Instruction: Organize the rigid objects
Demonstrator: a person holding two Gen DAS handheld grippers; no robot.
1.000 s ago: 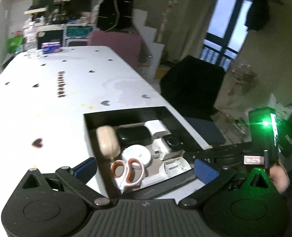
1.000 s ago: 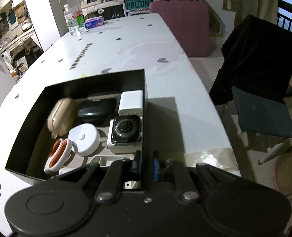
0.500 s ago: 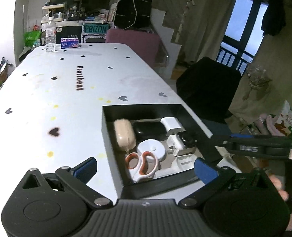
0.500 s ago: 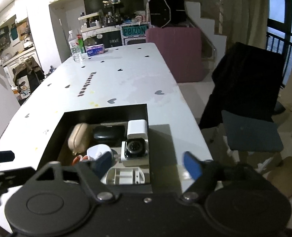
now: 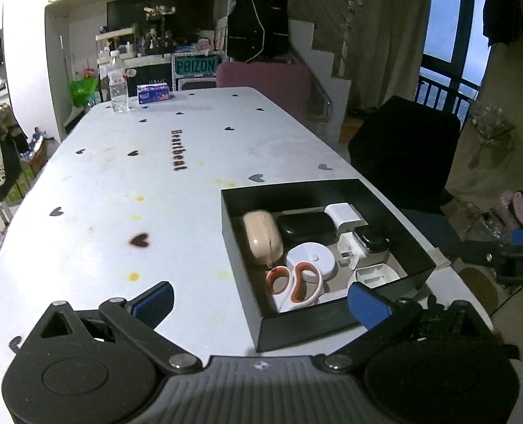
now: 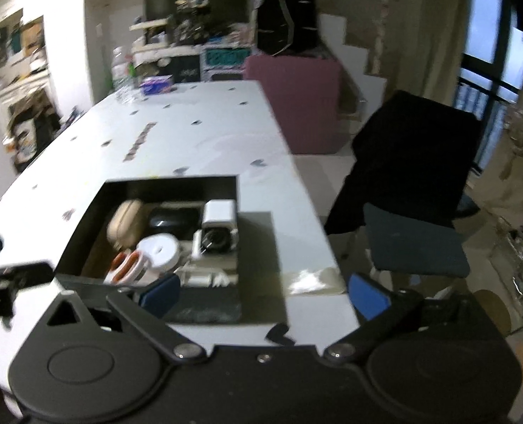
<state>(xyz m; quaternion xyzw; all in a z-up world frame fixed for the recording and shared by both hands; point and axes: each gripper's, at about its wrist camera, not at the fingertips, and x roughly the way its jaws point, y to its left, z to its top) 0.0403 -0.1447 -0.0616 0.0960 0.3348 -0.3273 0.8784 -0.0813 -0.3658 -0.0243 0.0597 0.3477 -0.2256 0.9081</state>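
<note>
A black open box sits at the table's near right corner. It holds a beige case, a black case, a white charger, a smartwatch on a white stand, a white round disc and orange-handled scissors. My left gripper is open just before the box's near wall, gripping nothing. My right gripper hovers above the box at its near right corner. Its jaws are opening wide and nothing is held between them. The smartwatch rests by the right wall.
The white table, printed with hearts, stretches away to the left and back. A water bottle and a tissue box stand at its far end. A pink chair and a black chair flank the right edge.
My right gripper went from shut to wide open and drew back and up from the box. The left view tilted up, so the box now sits further right.
</note>
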